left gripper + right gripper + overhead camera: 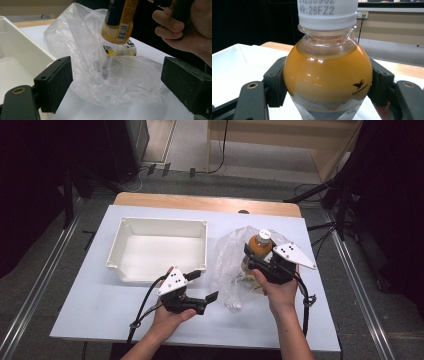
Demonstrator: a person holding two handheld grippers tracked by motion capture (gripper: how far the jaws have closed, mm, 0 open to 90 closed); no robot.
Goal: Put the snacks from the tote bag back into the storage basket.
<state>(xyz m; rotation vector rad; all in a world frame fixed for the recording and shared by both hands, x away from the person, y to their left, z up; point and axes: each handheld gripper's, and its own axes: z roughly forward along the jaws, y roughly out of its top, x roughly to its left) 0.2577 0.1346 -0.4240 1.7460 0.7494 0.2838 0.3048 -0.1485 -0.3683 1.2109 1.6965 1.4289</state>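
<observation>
Above the plastic bag (235,270), right gripper (260,261) fingers clamp my upright bottle (260,247); left gripper (202,288) fingers gape empty, tray (131,272) lying left.

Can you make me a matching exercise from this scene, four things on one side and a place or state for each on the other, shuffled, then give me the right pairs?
Things:
1. bottle
2. plastic bag
3. white bin
4. left gripper

Places or states:
A. open, beside the bag
B. crumpled on the table, under the bottle
C. clamped in the right gripper
D. stands on the left half of the table

Pairs: 1-C, 2-B, 3-D, 4-A
</observation>
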